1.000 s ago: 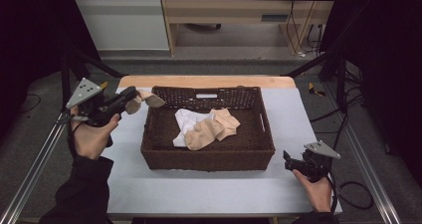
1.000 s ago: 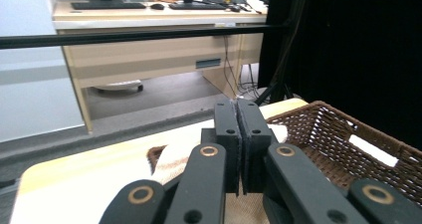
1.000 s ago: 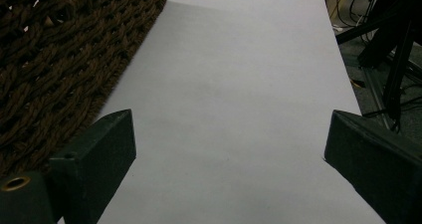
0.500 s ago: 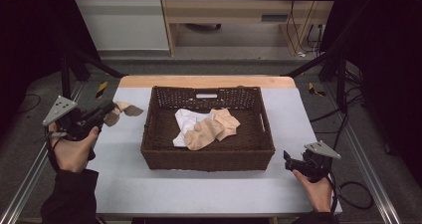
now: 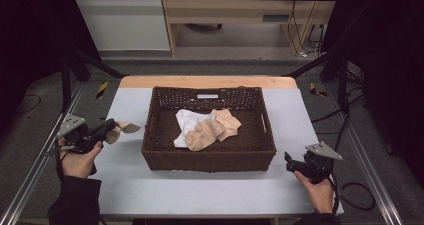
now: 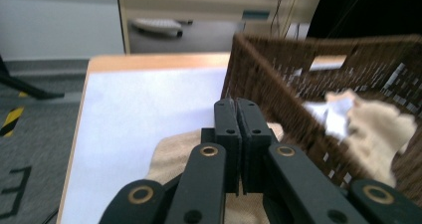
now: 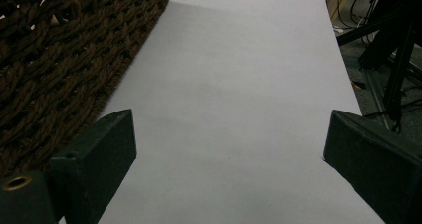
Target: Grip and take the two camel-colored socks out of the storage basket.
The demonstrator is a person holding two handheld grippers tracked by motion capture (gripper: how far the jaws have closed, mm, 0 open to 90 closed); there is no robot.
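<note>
A pale grey counter with a wooden far edge carries a dark wicker basket at its middle. A beige cloth lies by its left edge.

Bright table, dark surroundings; left gripper view slightly blurred.

One wicker basket – two cloth pieces inside, one white, one beige. One more beige cloth outside, at nine o'clock.
</note>
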